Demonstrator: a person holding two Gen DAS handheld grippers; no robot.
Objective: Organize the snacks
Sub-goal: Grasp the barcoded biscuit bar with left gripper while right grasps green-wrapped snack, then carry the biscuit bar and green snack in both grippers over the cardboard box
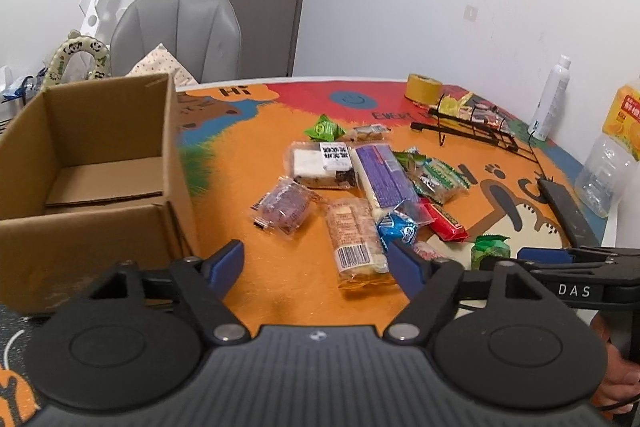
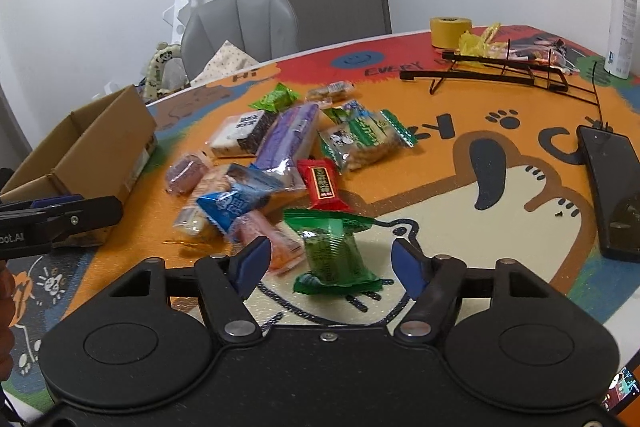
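Both the left gripper (image 1: 316,261) and right gripper (image 2: 328,261) are released; a green packet (image 2: 334,251) lies between the right one's pads, and the cardboard box (image 1: 92,163) sits at the table's (image 2: 500,163) left edge.

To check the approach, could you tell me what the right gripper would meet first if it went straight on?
Most likely the green snack packet, lying on the mat between the open fingers of the right gripper; depth is hard to judge.

Green snack packet (image 2: 334,251), orange cartoon-printed table mat (image 2: 440,163), brown cardboard box (image 1: 92,163).
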